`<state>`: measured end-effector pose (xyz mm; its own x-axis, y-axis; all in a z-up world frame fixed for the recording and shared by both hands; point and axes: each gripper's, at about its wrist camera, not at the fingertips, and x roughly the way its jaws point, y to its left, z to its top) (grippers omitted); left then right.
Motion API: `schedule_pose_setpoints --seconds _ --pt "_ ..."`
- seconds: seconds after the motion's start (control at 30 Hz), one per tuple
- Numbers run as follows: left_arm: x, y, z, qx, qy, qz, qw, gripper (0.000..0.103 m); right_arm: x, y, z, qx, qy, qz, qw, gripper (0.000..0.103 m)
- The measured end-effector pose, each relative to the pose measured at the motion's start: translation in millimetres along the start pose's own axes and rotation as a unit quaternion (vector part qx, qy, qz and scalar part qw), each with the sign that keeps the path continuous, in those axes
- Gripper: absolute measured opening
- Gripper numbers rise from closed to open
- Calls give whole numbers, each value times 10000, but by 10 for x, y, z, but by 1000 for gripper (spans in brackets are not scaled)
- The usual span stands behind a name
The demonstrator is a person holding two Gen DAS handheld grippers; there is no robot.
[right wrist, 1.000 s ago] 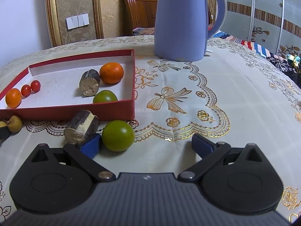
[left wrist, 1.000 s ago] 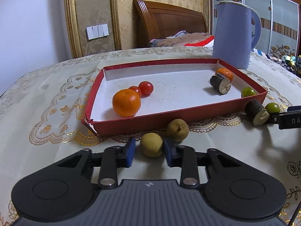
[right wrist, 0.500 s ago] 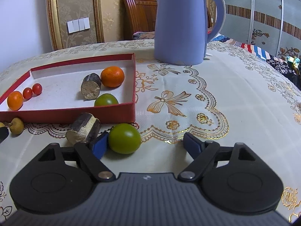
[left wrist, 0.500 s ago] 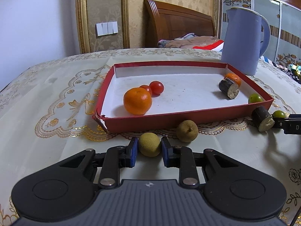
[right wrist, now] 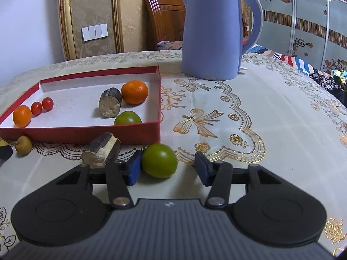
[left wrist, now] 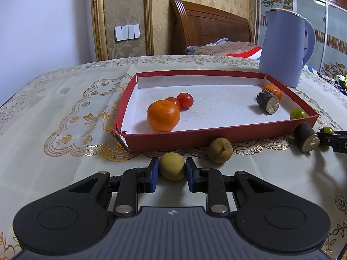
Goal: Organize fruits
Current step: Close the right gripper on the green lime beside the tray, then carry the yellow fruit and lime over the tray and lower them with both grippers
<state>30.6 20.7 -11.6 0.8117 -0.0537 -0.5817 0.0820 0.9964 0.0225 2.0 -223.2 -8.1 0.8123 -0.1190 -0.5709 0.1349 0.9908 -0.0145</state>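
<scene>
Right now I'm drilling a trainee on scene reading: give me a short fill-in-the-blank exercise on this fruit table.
1. The left gripper is shut on a ____ fruit.
2. The red tray holds ____ small red tomatoes.
3. The green fruit between the right gripper jaws lies ____ the tray.
4. Beyond the tray stands a ____ kettle.

Missing: yellowish; two; outside; blue

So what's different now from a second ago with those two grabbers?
The left gripper has shut on the yellow-brown fruit. The right gripper was wide open; its jaws are closing around the green fruit, with the right pad not yet touching. The fruits in the red tray and the blue kettle stayed put.
</scene>
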Motion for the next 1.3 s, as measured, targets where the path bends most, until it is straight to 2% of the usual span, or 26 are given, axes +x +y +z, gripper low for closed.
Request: schedule_pose_setpoints --seconds 0.07,0.13,0.17,0.23,0.33,0.4,0.63,0.77,1.03,1.3 --pt "0 0 0 -3 -3 15 10000 26 -2 4 -2 -7 -7 -10 10000 46" --pt "-9 14 -3 -47 -19 73 10000 26 -17 9 -4 -18 -49 27 10000 37" --pt "-24 27 -5 -86 -61 110 9999 26 -28 14 -7 -30 -79 36 10000 35" --pt "-61 53 -9 -134 -156 167 9996 26 -35 24 -10 -52 -97 13 9999 34" --pt "-34 69 -4 -158 -61 193 9997 26 -39 15 -9 -24 -99 16 9999 34" --pt "-20 93 -1 -208 -14 169 9996 26 -70 8 -12 0 -175 27 9998 30" --pt "-22 107 1 -213 -9 164 9996 26 -111 -94 -29 318 -197 21 9993 30" --pt "-28 108 1 -216 -14 171 9996 26 -172 -100 -60 315 -255 19 9992 31" --pt "-55 87 -1 -145 -101 176 9997 26 -339 -95 -100 335 -672 -14 9972 31" --pt "-49 86 -4 -159 -88 203 9996 26 -363 -82 -99 310 -712 -20 9970 31"
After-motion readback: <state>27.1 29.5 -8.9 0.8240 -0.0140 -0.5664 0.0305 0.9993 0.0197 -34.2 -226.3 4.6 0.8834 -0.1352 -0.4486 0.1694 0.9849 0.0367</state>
